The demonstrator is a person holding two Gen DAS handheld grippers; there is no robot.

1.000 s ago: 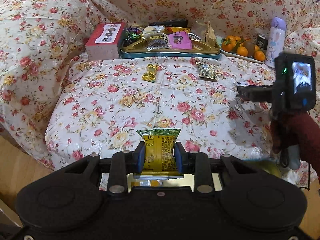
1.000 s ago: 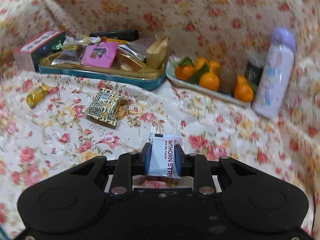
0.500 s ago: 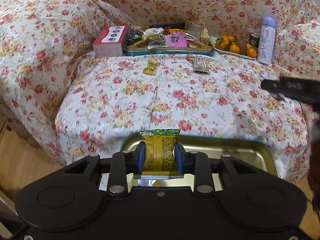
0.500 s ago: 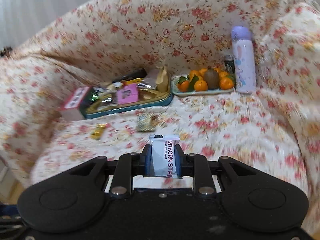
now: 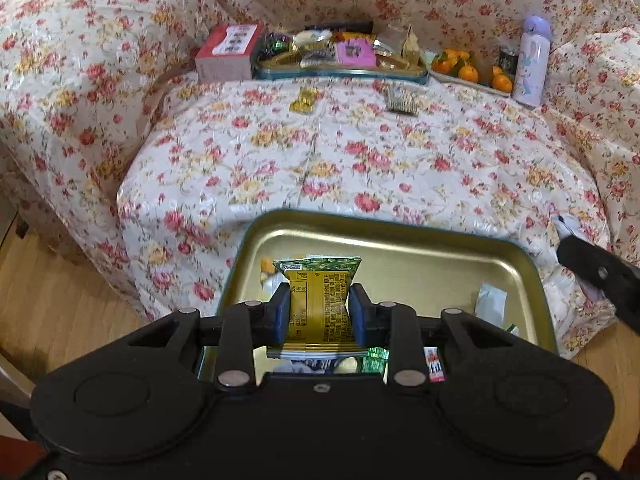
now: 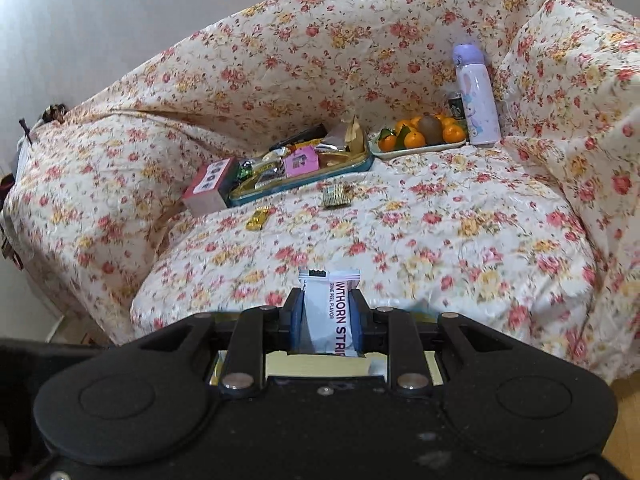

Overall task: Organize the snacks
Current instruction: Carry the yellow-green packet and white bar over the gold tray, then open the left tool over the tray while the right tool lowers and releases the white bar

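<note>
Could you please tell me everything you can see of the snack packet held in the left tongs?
The green-and-gold packet is a glossy foil-like sachet: a dark green crimped top edge and a gold body with fine black print. It stands upright, pinched at its sides between the blue pads of the left tongs, slightly buckled. It hangs over the open gold tin, which already holds other wrappers, and seems to touch nothing else.

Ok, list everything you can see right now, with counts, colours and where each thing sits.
Gold metal tin: one, near sofa edge, a few packets inside.
Teal-rimmed snack tray: one, sofa back, full.
Red-and-pink box: one, left of that tray.
Gold candy: one, loose on floral sofa cover.
Patterned snack packet: one, loose, near tray.
Fruit plate: one, oranges and a brownish fruit.
Lilac bottle: one, upright, right of plate.
Dark can: one, behind fruit.
Left gripper: shut on green-and-gold packet.
Right gripper: shut on white strip packet.
</note>
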